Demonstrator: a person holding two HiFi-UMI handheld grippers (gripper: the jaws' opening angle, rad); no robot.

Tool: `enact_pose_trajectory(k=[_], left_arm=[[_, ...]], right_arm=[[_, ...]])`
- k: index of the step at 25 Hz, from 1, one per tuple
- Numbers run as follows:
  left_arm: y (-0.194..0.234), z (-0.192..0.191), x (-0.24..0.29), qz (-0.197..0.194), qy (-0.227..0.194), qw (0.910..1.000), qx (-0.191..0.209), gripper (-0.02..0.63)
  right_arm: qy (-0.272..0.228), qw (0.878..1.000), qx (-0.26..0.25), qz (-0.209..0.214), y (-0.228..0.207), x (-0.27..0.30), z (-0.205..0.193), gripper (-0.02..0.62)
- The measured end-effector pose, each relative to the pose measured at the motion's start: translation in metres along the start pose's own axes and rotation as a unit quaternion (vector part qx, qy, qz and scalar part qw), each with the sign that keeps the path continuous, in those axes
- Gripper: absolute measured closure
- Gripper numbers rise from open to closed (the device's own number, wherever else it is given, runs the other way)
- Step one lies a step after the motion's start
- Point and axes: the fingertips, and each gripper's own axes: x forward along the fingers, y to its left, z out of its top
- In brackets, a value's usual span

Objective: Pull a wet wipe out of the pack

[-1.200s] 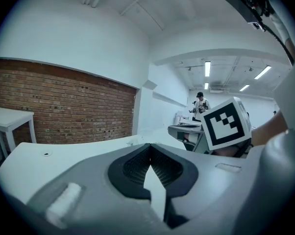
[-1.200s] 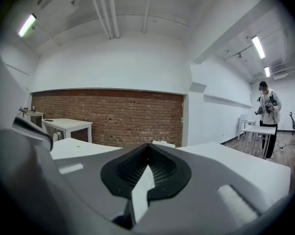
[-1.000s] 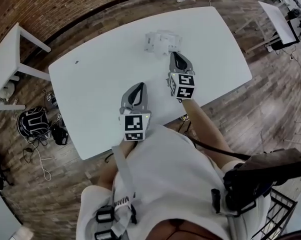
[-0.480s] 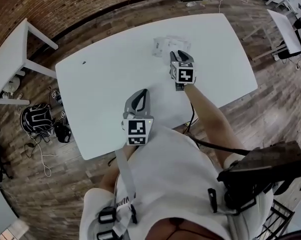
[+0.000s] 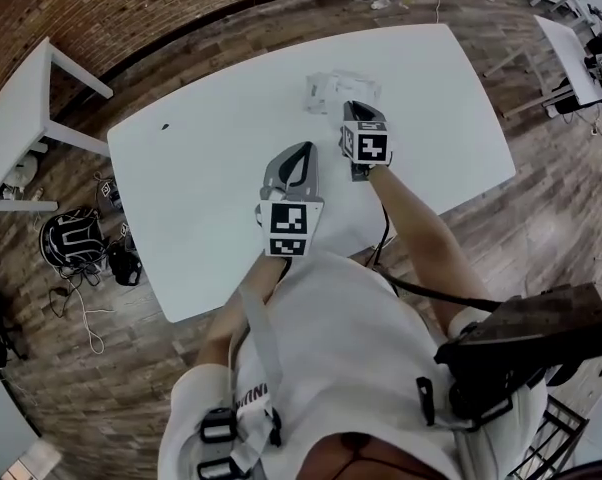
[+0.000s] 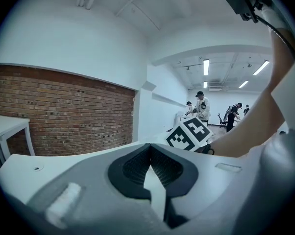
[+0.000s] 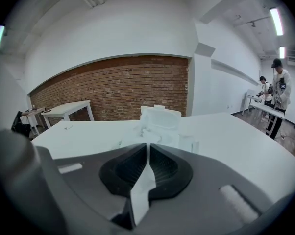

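Bench [image 5: 201,168], white and broad, seen from above on a wooden floor, with one person standing at its near edge and holding two claws, one in each hand. One pack [image 5: 331,86] of wet wipes lies towards the far side of the bench, right of centre, with its lid flipped up. One wet wipe [image 7: 146,133] stands up from its opening as a crumpled tuft.

The right claw [image 5: 353,108] reaches over the near edge of the pack. Its jaws have just been closing, and in its own view the tips pinch together right at the tuft, so they appear to grip the wet wipe. The left claw [image 5: 301,150] hangs over bare bench, nearer the person and to the left of the right claw, well apart from the pack. Its jaws are closed with nothing between them.

Only the head view shows both claws at once, plus one side table [image 5: 21,108] and one dark helmet [image 5: 69,243] on the floor at the left. The right gripper view alone shows the raised lid [image 7: 159,117], with two people [image 7: 281,94] far right. The left gripper view shows the right claw's marker cube [image 6: 189,133], the person's forearm and a brick wall [image 6: 64,111], but not the pack.
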Motion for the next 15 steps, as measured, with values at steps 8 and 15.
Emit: enact_pose_trajectory(k=[8, 15], left_arm=[[-0.010, -0.008, -0.005, -0.005, 0.006, 1.0000, -0.003, 0.603], [-0.012, -0.010, -0.011, -0.005, 0.002, 0.9999, -0.013, 0.604]], right_arm=[[-0.036, 0.999, -0.008, 0.005, -0.001, -0.012, 0.018, 0.580], [-0.096, 0.995, -0.030, 0.005, -0.009, -0.042, 0.051, 0.580]])
